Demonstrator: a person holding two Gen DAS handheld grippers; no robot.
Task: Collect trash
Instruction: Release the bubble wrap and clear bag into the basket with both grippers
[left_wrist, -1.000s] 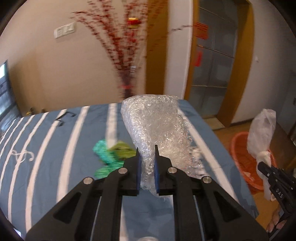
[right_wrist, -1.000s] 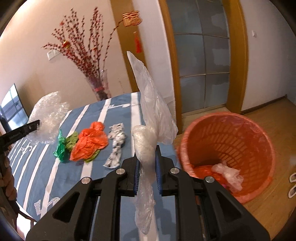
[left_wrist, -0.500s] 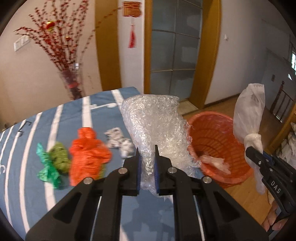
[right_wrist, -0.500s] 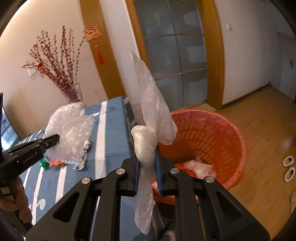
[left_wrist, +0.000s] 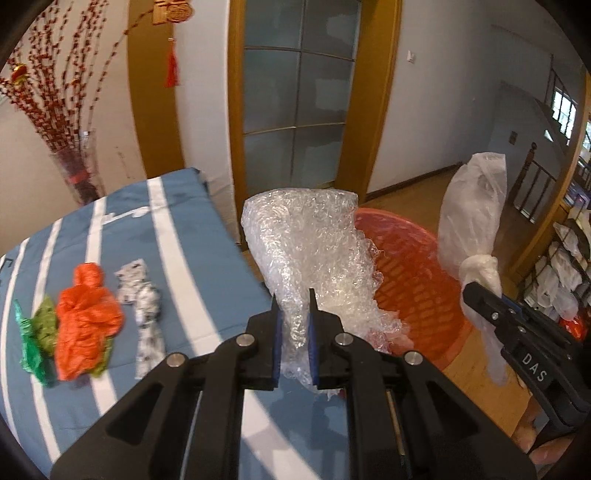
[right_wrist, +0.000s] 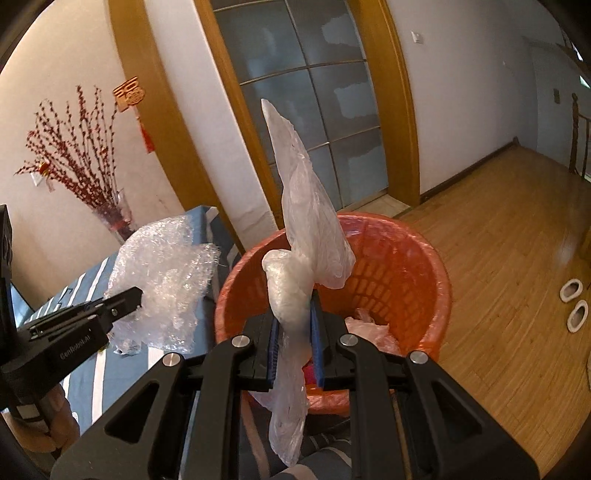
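Observation:
My left gripper (left_wrist: 294, 317) is shut on a crumpled sheet of bubble wrap (left_wrist: 310, 254), held up over the bed's right edge beside the orange basket (left_wrist: 417, 291). My right gripper (right_wrist: 294, 325) is shut on a knotted clear plastic bag (right_wrist: 310, 229), which stands up just in front of the orange basket (right_wrist: 406, 266). The basket stands on the wooden floor and holds some plastic trash (right_wrist: 369, 328). In the right wrist view the left gripper (right_wrist: 138, 293) and its bubble wrap (right_wrist: 162, 273) appear at the left. The right gripper (left_wrist: 467, 291) with its bag (left_wrist: 471, 210) shows at the right of the left wrist view.
On the blue striped bed (left_wrist: 192, 236) lie an orange bag (left_wrist: 86, 321), a green bag (left_wrist: 33, 336) and a white patterned wrapper (left_wrist: 146, 317). A vase of red branches (left_wrist: 74, 173) stands behind the bed. Glass doors (left_wrist: 295, 103) face me. Slippers (right_wrist: 574, 306) lie on the floor.
Both grippers have swung right from over the bed toward the orange basket, each keeping its load. The basket now fills the right wrist view, and the bed trash has slid left.

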